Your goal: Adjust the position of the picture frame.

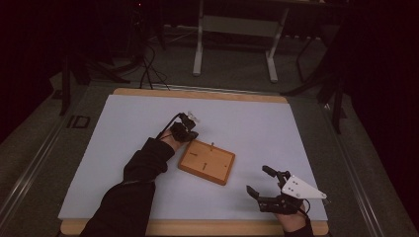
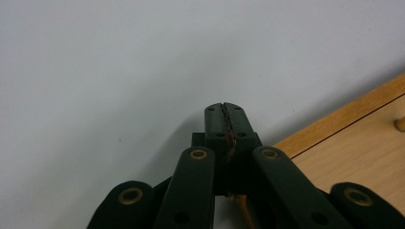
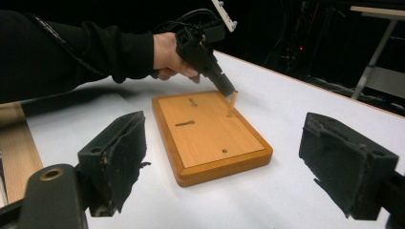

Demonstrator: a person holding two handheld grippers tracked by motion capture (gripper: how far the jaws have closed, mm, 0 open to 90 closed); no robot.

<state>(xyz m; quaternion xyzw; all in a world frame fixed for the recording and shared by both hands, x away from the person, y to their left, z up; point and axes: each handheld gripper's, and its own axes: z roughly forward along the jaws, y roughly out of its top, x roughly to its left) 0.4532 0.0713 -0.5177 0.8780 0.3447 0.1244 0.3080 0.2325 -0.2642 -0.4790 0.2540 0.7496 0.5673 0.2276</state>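
Two grippers work here; left gripper (image 3: 228, 91) has its jaws closed on a wooden peg (image 3: 232, 104) standing at the wooden board's (image 1: 206, 162) twelve o'clock edge; right gripper (image 1: 261, 181), jaws spread wide, waits near the board's four o'clock.

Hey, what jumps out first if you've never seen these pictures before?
The wooden board stands out, a warm brown slab in the middle of the pale tabletop. At its far edge the left gripper, jaws shut, points down at a small wooden peg standing upright in the board. Near the table's front right, the right gripper waits with its jaws wide open and nothing between them.
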